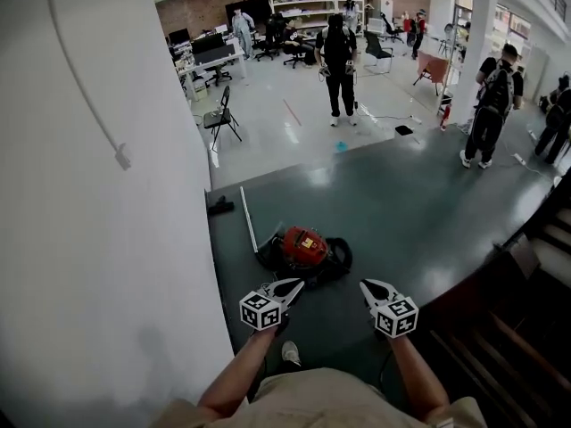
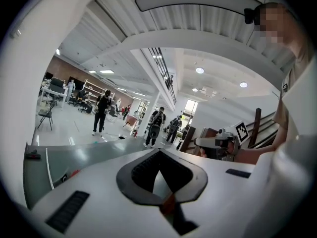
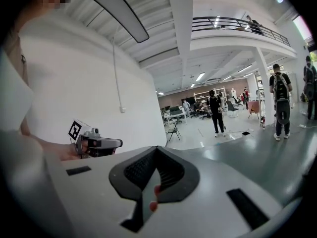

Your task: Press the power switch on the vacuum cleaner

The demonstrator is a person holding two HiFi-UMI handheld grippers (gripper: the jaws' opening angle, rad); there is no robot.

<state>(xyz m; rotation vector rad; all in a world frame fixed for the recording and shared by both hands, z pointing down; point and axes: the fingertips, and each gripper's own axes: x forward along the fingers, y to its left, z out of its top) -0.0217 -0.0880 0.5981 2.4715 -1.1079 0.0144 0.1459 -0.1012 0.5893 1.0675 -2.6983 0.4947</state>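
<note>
Vacuum (image 1: 304, 248) lies untouched. Your left gripper (image 1: 287, 287) hovers just short of vacuum, right gripper (image 1: 371, 288) further right of it. Both tongs closed, empty (switch too small to spot). Press not yet made.

no readable text; yellow label (image 1: 310, 239) on vacuum cleaner (image 1: 297, 253) too small.

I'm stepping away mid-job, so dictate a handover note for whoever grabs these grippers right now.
Left gripper: jaws together, empty, in the air.
Right gripper: the same.
Vacuum cleaner: red, on the dark floor just ahead of both grippers, untouched.
Done: nothing yet.
Left: lower a gripper to the vacuum and press its power switch; the switch itself is too small to pick out from here.
</note>
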